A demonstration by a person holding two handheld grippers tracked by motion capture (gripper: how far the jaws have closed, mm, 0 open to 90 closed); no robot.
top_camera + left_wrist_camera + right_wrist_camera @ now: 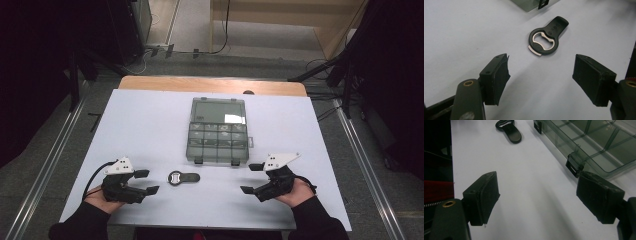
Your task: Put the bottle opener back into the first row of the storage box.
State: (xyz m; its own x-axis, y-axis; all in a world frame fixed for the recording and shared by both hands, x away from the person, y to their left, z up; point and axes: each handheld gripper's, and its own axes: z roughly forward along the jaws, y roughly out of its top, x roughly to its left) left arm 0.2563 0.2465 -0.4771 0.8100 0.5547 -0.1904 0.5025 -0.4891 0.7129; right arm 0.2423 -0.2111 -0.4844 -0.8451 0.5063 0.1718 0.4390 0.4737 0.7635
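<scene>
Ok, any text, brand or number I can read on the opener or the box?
Bottle opener: small embossed marks on its black handle, too blurred to read.
Clear compartment box: no legible text or label.
Nothing else carries readable writing.

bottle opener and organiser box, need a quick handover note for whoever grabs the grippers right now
Left gripper: open, holding nothing, low over the table near its front edge, jaws pointing at the bottle opener.
Right gripper: open, holding nothing, in front of the box's right corner.
Bottle opener: flat on the white table, between the two grippers, just in front of the box, touching neither.
Organiser box: clear, compartmented, at mid-table, lid appears shut, latches facing the person.
Done: nothing visible yet; the opener is ungrasped.
Left: probably open the box and put the opener inside; the left gripper is nearest to it.
</scene>
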